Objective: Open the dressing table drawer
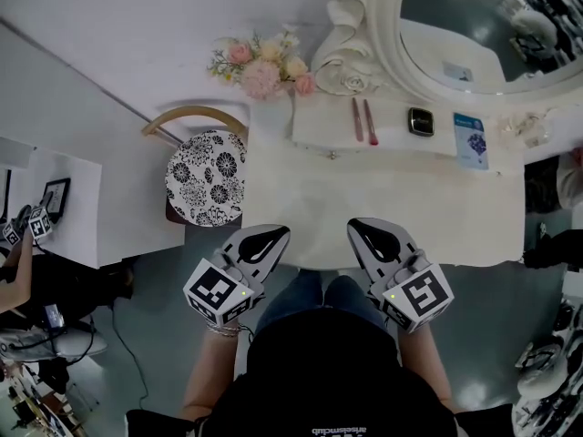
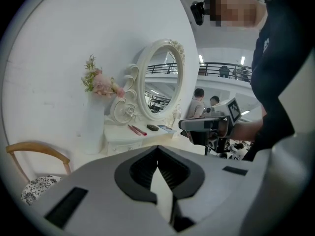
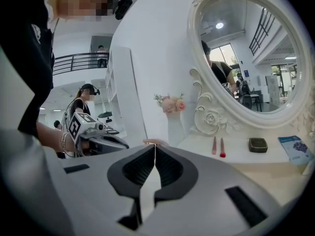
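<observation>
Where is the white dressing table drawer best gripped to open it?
By the small round knob on the white drawer front, below the oval mirror. Come from the person's side. The knob juts that way and looks like the front's only protrusion.

No text can be read with confidence. Items bearing print or signs:

- Dark garment, bottom edge of the head view: one line of small white lettering, cut by the frame and illegible.
- Leaflet, blue and white, lying on the bench at its right rear: fine print and a dark blue figure, too small to read. The right gripper view shows it too, equally unreadable.
- Left cube and right cube: black-and-white square marker patterns, with no letters or numbers.
- Mirror: a small blue sign in the reflection, illegible.
</observation>
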Demonstrator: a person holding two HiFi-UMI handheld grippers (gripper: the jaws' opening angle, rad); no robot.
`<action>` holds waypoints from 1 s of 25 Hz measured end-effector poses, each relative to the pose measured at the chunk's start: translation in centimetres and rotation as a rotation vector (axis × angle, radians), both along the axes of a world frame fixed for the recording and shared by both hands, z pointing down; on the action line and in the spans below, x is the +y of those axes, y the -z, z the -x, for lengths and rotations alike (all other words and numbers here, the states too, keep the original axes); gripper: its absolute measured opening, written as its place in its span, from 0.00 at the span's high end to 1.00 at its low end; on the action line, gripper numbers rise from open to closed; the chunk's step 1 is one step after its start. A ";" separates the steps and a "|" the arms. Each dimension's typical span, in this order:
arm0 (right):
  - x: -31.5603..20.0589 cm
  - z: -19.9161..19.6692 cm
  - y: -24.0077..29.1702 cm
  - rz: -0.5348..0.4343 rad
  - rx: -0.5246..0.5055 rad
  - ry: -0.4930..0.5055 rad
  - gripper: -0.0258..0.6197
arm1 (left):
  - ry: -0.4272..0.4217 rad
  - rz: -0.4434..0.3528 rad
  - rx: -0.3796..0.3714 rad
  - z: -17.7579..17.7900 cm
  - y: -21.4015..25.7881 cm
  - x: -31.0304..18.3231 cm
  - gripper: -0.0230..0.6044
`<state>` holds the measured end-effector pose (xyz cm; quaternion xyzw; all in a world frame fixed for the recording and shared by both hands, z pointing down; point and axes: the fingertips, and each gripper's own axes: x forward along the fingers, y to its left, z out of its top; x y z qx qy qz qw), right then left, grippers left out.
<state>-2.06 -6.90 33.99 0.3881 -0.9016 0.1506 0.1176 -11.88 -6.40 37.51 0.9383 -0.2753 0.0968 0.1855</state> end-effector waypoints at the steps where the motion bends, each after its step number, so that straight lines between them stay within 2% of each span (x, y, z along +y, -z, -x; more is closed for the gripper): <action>1: 0.0 0.1 -0.2 0.006 -0.005 0.000 0.93 | -0.003 -0.001 -0.002 0.0 -0.1 0.0 0.94; 8: -0.7 1.4 -1.2 0.023 -0.003 0.004 0.93 | -0.004 0.005 0.002 0.7 -1.0 -0.4 0.94; 16: -1.3 1.4 -2.1 0.037 0.051 -0.021 0.93 | -0.026 0.012 0.006 0.4 -2.0 -0.6 0.94; 19: -1.7 1.7 -1.7 0.046 0.031 -0.031 0.93 | -0.033 0.013 0.007 0.2 -2.2 -0.7 0.94; 22: -1.7 2.0 -1.8 0.048 0.014 -0.021 0.93 | -0.033 0.016 0.009 -0.1 -2.4 -0.7 0.94; 25: -1.8 2.0 -2.2 0.036 0.040 0.001 0.93 | -0.019 0.018 0.004 -0.2 -2.6 -0.8 0.94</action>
